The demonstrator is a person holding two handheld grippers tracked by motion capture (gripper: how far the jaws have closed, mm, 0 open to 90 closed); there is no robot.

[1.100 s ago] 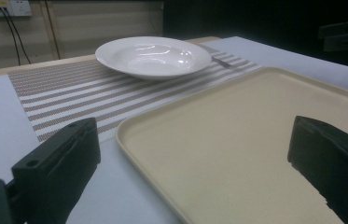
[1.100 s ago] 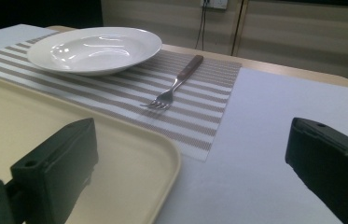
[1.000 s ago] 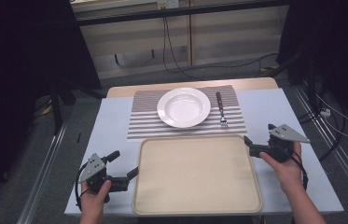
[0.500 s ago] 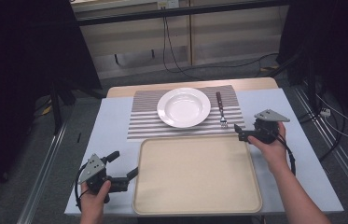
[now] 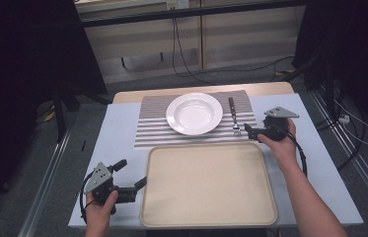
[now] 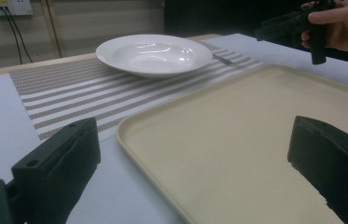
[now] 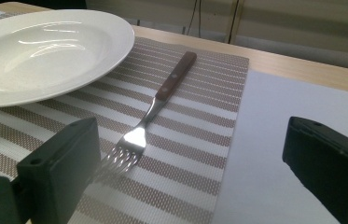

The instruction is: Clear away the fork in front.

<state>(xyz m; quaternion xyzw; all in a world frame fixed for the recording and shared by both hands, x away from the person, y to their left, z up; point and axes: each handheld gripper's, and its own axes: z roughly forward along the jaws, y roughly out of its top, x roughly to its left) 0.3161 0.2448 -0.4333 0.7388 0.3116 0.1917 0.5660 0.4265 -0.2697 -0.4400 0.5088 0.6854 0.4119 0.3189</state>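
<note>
Approach step, by the look of it: reaching for the fork, nothing lifted yet.

Far left: left claw (image 5: 139, 184) parked at the near left corner of the tray (image 5: 206, 210), jaws spread wide and empty, one over bare desk (image 5: 117, 136), the other over the tray's edge. Seemingly waiting, or ready to steady the tray.

Centre: empty cream tray on the near half of the desk, with the striped placemat (image 5: 149, 128) just behind it and a white plate (image 5: 194, 113) on the mat.

Right of the plate: fork (image 7: 155, 102) lying flat on the mat, just beside the plate but apart from it, wooden handle pointing away, tines toward the tray. Steel head and neck, dark brown handle with two small rivets.

Further right: right claw (image 5: 249, 132) hovering just beside the tines, jaws wide apart, gripping nothing; from the right gripper view, tines near one jaw, the other over the bare desk.

Next move, as a judgement: slide further over the fork, drop low, close across the neck or handle. Thin and flat against the mat, so a low, square pinch needed; risk of pushing the fork instead of catching it.
</note>
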